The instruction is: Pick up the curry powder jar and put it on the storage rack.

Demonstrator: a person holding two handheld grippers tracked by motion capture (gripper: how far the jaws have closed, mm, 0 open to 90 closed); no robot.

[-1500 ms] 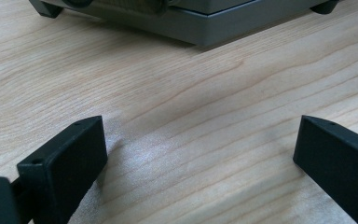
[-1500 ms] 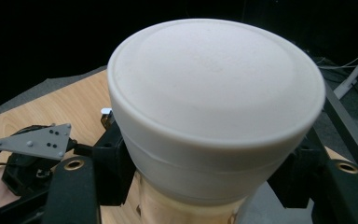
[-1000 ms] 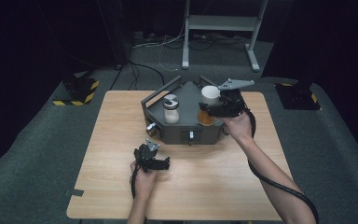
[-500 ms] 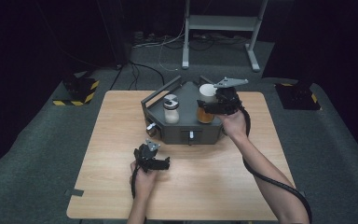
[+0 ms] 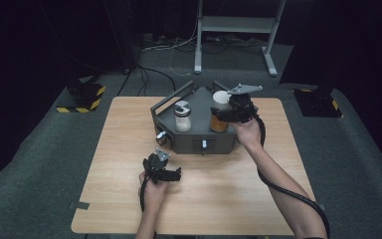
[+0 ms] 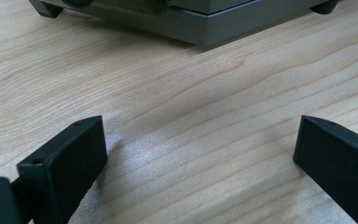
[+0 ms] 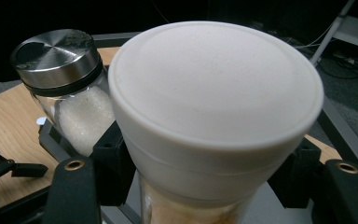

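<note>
Right gripper (image 5: 227,113) — jaws clamped on the clear glass jar with a white plastic lid and orange-brown contents (image 7: 214,116), just below the lid, over the right side of the grey metal tray with raised handles (image 5: 194,142). Beside it stands a clear jar of white grains with a steel cap (image 7: 70,88). Left gripper (image 5: 163,172) — jaws wide apart, nothing between them, low over the light wooden table (image 6: 205,121) just before the tray
</note>
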